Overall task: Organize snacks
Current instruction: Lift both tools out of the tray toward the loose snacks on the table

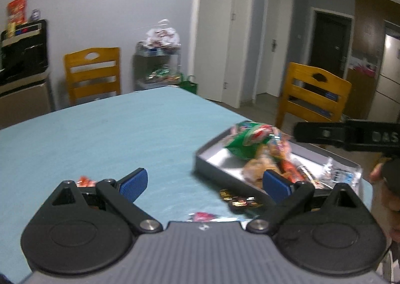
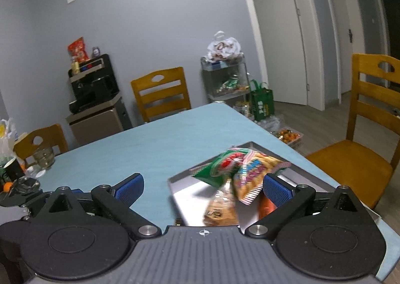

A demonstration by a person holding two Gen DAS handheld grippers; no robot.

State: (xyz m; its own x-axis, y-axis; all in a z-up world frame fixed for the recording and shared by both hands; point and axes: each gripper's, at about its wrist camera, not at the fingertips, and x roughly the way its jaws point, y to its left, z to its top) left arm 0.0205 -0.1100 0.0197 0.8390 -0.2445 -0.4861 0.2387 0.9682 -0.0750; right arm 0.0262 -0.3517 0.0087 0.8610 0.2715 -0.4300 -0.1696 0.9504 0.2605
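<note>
Both grippers are spread wide with nothing pinched: the left gripper (image 1: 204, 184) and the right gripper (image 2: 203, 187). The snacks are mostly piled in the metal tray (image 1: 212, 159), seen at about 3 o'clock from the left wrist, probably so they're kept together. A green packet (image 2: 220, 166) is perched on top, tilted. A few wrappers (image 1: 240, 201) are left loose on the blue table (image 1: 100, 134) around 6 o'clock, likely next up.
</note>
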